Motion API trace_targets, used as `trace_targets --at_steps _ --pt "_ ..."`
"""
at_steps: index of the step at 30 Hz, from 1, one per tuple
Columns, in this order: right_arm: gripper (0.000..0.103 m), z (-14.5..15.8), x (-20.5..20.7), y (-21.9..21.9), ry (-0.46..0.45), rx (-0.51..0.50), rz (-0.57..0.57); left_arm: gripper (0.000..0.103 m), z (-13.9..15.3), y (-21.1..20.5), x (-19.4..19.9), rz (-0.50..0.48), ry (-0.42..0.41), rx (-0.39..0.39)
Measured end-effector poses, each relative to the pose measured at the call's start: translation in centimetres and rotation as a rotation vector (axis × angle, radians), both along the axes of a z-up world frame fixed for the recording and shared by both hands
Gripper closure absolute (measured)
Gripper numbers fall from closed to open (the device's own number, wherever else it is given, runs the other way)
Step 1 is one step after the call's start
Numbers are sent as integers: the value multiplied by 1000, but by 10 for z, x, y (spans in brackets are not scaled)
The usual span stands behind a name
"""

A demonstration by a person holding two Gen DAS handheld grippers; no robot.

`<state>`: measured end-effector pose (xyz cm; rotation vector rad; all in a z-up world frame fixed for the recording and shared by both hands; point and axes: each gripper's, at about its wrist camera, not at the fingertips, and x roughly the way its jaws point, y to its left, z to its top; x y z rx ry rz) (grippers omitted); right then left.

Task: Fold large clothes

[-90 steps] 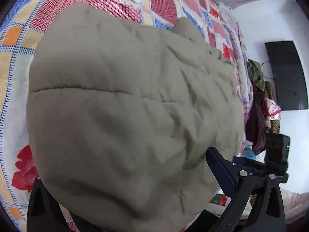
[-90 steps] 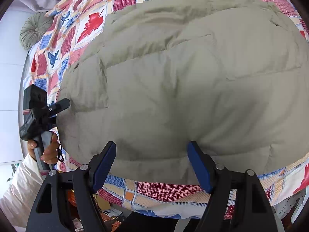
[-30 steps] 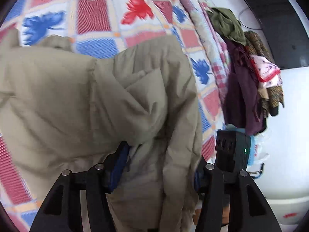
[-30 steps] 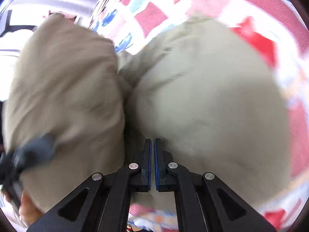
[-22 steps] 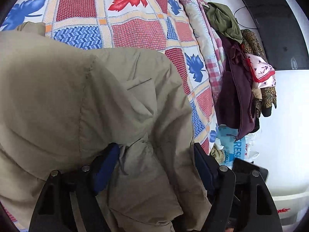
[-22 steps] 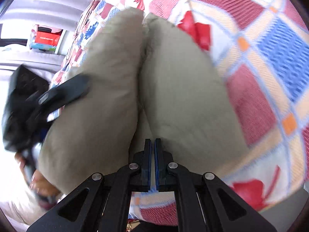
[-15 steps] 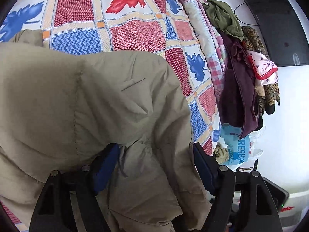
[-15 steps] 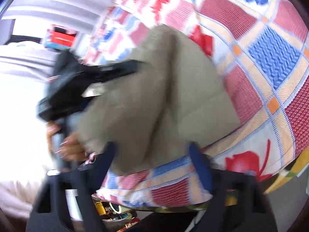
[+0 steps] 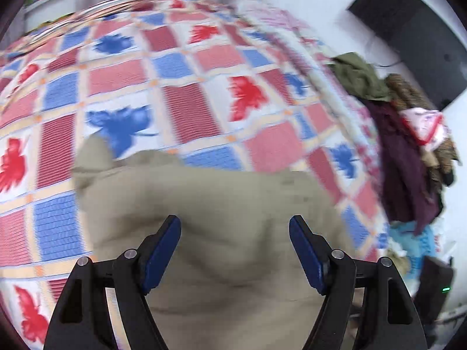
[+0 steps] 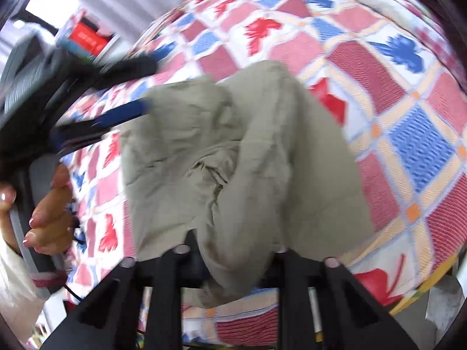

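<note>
A khaki padded jacket (image 9: 221,204) lies folded into a thick bundle on the patchwork quilt (image 9: 186,108). My left gripper (image 9: 233,248) hovers over it, open, with nothing between its blue pads (image 9: 162,248). In the right wrist view the same jacket (image 10: 262,151) shows its creased fold. My right gripper (image 10: 230,250) is at the near edge, its jaws closing, with a bunch of jacket filling the gap and hiding the pads. The left gripper (image 10: 137,87) appears blurred at the upper left, held by a hand (image 10: 49,213) and clear of the cloth.
The quilt (image 10: 394,93) covers the whole bed. A heap of dark and patterned clothes (image 9: 408,151) hangs past the bed's right side, below a black screen (image 9: 408,35) on the wall. The bed's front edge (image 10: 379,285) drops off just beyond my right gripper.
My left gripper has lifted off the jacket and tilted up toward the far quilt. My right gripper opened wide, then came in around the jacket's near edge.
</note>
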<state>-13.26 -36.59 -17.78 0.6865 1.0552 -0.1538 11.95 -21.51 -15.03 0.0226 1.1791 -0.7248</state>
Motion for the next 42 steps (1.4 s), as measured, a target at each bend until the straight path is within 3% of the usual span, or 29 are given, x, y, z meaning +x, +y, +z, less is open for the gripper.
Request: trace_targets --at_steps 4,12,16,18,21,22,24,25,26,28,32,33,34,35,36,39,42 --pt "89 -6 -13 -13 29 -23 -36 26 -38 3 12 47 6 45" --pt "89 -33 -29 -35 88 -52 -92 26 -64 -60 12 23 -30 61" --pt "88 -62 -39 -55 118 -2 -130 26 -71 -78 8 9 -56 101" --pt "87 -72 -44 -65 119 70 -145 26 -72 -76 7 8 -63 104" --pt "86 -63 -55 -79 95 149 -176 26 -74 -69 10 13 -56 100" --pt "80 -56 -59 -84 76 154 -186 26 -75 -67 11 15 -52 95" --pt "78 -33 -65 -93 13 137 -191 26 -75 -66 12 20 -45 88" --pt "71 -23 -64 -97 -9 121 -186 26 -75 -66 12 22 -45 88" --pt "50 -16 -60 -102 -31 105 -179 26 -75 -66 12 23 -46 90" --pt "28 -6 -41 -114 -83 106 -148 26 -75 -67 12 26 -49 92" --pt "28 -28 18 -138 -80 159 -124 26 -72 -62 12 38 -46 83" --pt "29 -43 38 -145 -61 210 -126 26 -70 -60 13 47 -45 80" --pt "41 -54 53 -149 -48 263 -126 26 -69 -57 13 60 -48 80" --pt "73 -61 69 -150 -34 305 -123 26 -68 -55 15 75 -51 78" --pt "87 -66 84 -150 -24 316 -107 26 -67 -52 17 91 -47 71" --pt "93 -53 107 -138 -56 150 -9 26 -71 -60 22 114 -41 75" --pt "93 -69 119 -141 11 71 25 26 -75 -75 19 93 -58 95"
